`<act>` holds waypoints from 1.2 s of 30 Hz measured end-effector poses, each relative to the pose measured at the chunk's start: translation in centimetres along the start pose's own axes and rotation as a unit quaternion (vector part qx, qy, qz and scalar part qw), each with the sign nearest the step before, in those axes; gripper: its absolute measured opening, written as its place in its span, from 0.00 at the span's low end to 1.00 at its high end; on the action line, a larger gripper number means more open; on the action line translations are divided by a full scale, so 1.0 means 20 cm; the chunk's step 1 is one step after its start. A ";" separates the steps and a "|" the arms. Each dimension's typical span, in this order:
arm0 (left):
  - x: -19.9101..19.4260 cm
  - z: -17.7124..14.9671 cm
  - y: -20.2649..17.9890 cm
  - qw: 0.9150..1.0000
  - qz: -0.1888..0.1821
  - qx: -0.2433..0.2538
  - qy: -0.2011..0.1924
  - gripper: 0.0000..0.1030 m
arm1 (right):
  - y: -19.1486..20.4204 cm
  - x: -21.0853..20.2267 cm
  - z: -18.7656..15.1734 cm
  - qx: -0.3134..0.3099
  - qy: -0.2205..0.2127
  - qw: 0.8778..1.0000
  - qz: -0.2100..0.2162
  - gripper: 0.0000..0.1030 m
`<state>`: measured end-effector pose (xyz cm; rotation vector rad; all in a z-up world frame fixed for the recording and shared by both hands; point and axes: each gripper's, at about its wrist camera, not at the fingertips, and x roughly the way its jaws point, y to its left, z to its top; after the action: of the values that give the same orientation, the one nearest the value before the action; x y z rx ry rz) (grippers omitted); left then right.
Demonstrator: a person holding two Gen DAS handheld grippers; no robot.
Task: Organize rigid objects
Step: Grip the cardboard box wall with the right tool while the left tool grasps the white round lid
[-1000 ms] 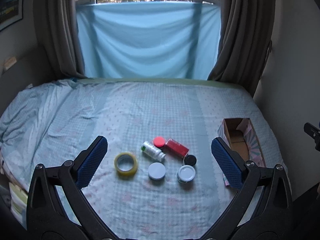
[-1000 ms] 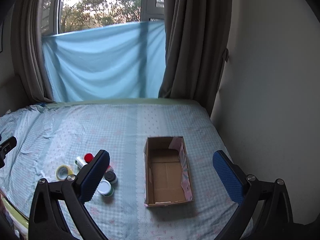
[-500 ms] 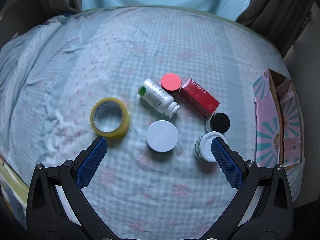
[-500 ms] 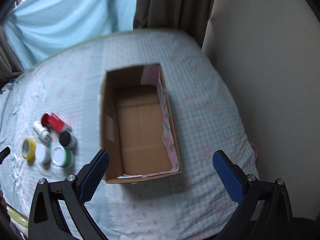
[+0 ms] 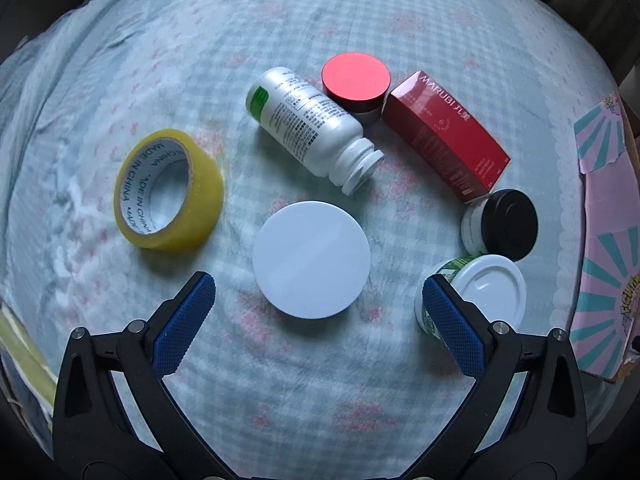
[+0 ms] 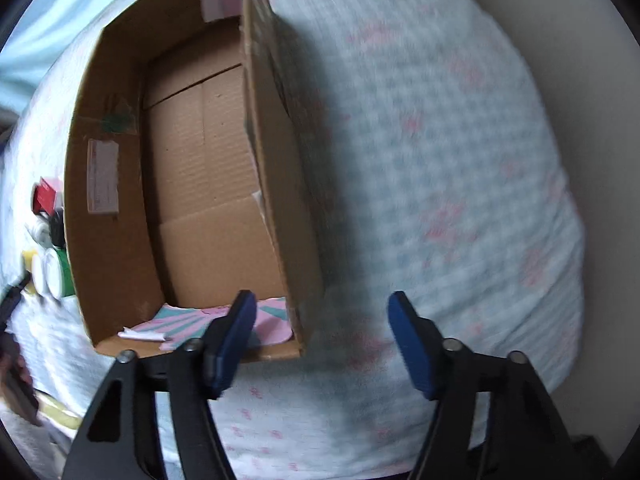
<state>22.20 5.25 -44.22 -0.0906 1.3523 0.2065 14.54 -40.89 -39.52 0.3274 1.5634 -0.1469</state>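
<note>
My left gripper (image 5: pixel 318 312) is open above a white round lid (image 5: pixel 311 259) on the bed. Around the lid lie a yellow tape roll (image 5: pixel 168 189), a white bottle on its side (image 5: pixel 308 123), a red-lidded jar (image 5: pixel 356 82), a red box (image 5: pixel 444 130), a black-lidded jar (image 5: pixel 502 230) and a white-lidded green jar (image 5: pixel 486 296). My right gripper (image 6: pixel 322 336) is open, its jaws on either side of the right wall of an open cardboard box (image 6: pixel 200 168) at the near corner. The box holds nothing but paper scraps.
The cardboard box's pink patterned side (image 5: pixel 604 256) shows at the right edge of the left wrist view. The cluster of objects (image 6: pixel 48 248) lies left of the box in the right wrist view. A pale wall (image 6: pixel 580 80) runs along the bed's right side.
Both grippers have dropped toward the bed. The left one has closed in on the white lid. The right one has narrowed and now straddles the box's right wall.
</note>
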 end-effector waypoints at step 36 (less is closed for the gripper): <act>0.07 0.12 0.00 0.999 0.003 -0.036 0.000 0.66 | -0.09 0.06 0.08 0.029 0.019 0.996 0.077 0.17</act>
<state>24.78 5.75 -45.08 -0.1469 1.3453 0.2615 15.49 -42.99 -40.97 0.4965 1.5676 -0.0659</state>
